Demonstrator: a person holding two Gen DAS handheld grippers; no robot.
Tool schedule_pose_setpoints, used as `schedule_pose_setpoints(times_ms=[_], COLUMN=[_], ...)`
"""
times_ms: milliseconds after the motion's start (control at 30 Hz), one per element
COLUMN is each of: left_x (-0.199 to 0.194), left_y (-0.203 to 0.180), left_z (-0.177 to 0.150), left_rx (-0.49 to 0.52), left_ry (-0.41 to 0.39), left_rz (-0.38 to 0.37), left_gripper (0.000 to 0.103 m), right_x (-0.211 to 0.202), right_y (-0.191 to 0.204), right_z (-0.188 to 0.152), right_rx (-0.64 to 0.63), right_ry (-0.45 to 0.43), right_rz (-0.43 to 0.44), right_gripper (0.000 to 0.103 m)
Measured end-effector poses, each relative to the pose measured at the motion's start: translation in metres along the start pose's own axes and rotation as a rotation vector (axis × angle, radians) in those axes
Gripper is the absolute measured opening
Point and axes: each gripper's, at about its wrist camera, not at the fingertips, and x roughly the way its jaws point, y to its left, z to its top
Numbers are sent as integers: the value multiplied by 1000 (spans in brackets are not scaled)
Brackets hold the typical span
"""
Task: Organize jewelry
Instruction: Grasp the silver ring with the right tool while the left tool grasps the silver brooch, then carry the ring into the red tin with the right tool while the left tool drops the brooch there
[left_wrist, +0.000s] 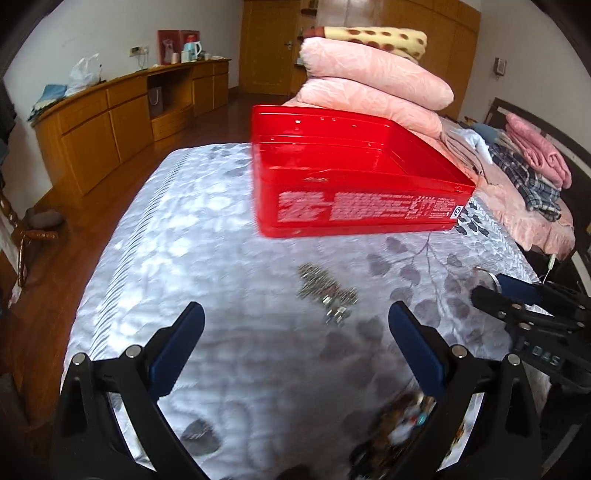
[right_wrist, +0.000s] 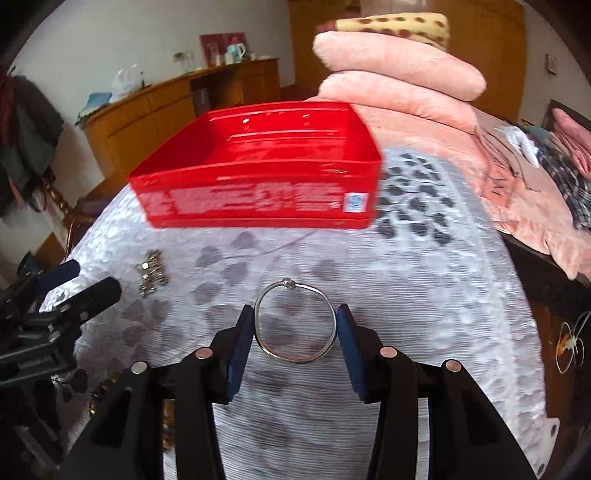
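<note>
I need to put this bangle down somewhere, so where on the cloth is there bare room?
Bare cloth lies between the red box and the bangle held in the right gripper, and rightward to the table edge. The box looks empty. Crowded: the silver chain pile ahead of the open left gripper, and the blurred jewelry by it.

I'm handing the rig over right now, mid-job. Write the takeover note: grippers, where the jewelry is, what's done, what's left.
Right gripper: shut on the silver bangle, pinched across its width and held above the tablecloth.
Left gripper: open, holding nothing, aimed at the silver chain pile.
Red box: open at the far side of the table; no jewelry visible inside.
A second mixed jewelry heap lies near the left gripper, blurred.
Done: bangle picked up.
Left: probably place the bangle in the box, then move the chain pile and the heap.
</note>
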Motion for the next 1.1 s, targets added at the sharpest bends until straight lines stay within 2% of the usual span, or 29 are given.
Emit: schedule_pose_setpoints(times_ms=[67,133,167,367,433,500,533,567,600,800,1100], left_x=[10,20,26,51,51,50,49,49,48,43,15], left_y=[-9,-15,-17,-19,-21,-22,-21,-21,-22,-21,-7], left_z=[7,11,13,14,13,13,13,13,12,11,-9], left_rx=[12,20,23,2,5,4,-1,-4,-1,-13,-25], left_ry=[13,38,57,126,118,112,110,106,105,81,75], left_rz=[0,-3,-8,2,21,18,19,15,10,-23,-71], left_gripper=[95,83,73,70,63,46,42,31,27,19,16], right_x=[-1,-2,-1,3,5,7,7,7,7,4,6], right_y=[-8,-15,-17,-22,-22,-23,-22,-23,-23,-24,-15], right_z=[-1,-3,-3,-2,-2,-1,-2,-2,-2,-2,-5], right_rx=[11,21,24,29,30,35,36,38,39,46,30], right_ry=[-6,-9,-11,-17,-16,-12,-12,-12,-14,-16,-3], right_rz=[1,10,16,52,62,71,74,78,79,79,89], right_gripper=[45,45,45,45,45,45,45,45,45,45,45])
